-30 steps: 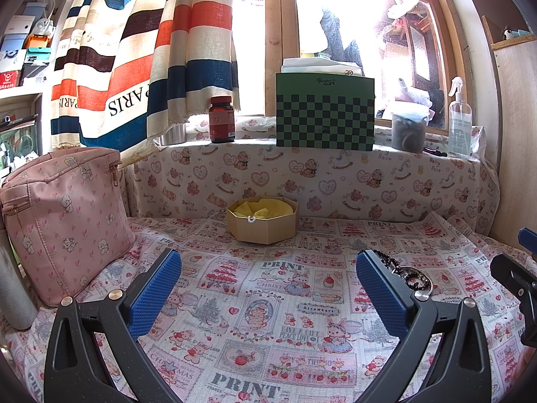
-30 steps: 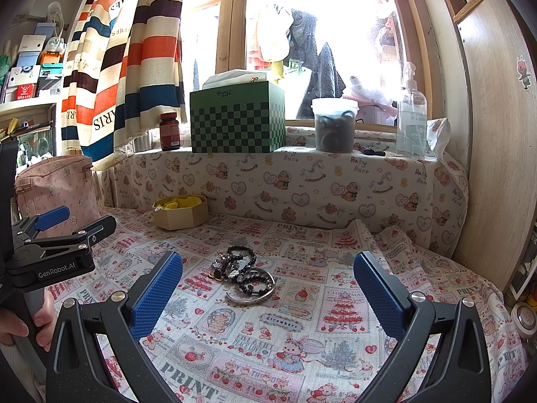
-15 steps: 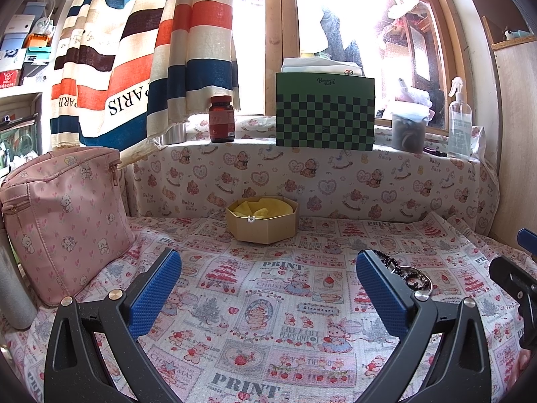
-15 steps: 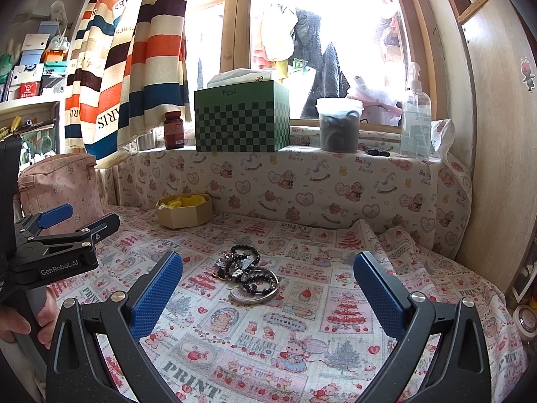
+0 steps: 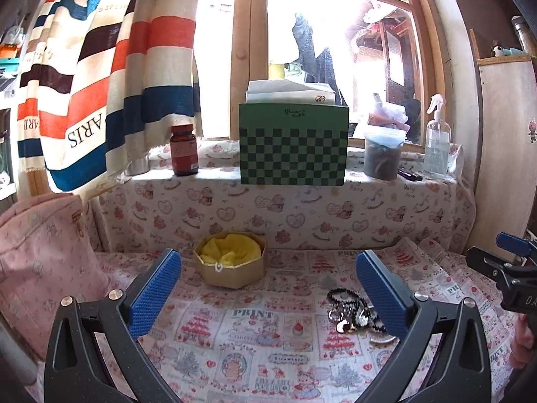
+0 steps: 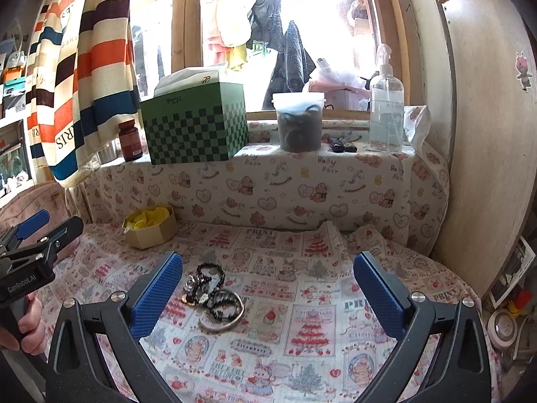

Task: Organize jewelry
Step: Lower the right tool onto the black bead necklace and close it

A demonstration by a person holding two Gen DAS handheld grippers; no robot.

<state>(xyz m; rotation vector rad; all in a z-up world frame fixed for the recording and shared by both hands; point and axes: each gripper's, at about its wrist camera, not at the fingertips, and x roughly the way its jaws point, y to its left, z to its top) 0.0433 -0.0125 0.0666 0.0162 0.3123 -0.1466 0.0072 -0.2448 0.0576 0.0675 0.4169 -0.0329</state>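
A tangle of bracelets [image 6: 214, 294] lies on the patterned cloth, right of the yellow-lined box [image 5: 231, 263]. The right hand-held gripper [image 6: 266, 297], spread wide and empty, is nearer, bracelets just ahead by its left finger. The left hand-held gripper [image 5: 268, 297], also spread, faces the box.

This is looking like a home room: a striped curtain [image 5: 110, 77] is hanging upper left, and a tissue box [image 5: 292, 144] is standing at centre on the cloth-covered sill [image 5: 214, 198].
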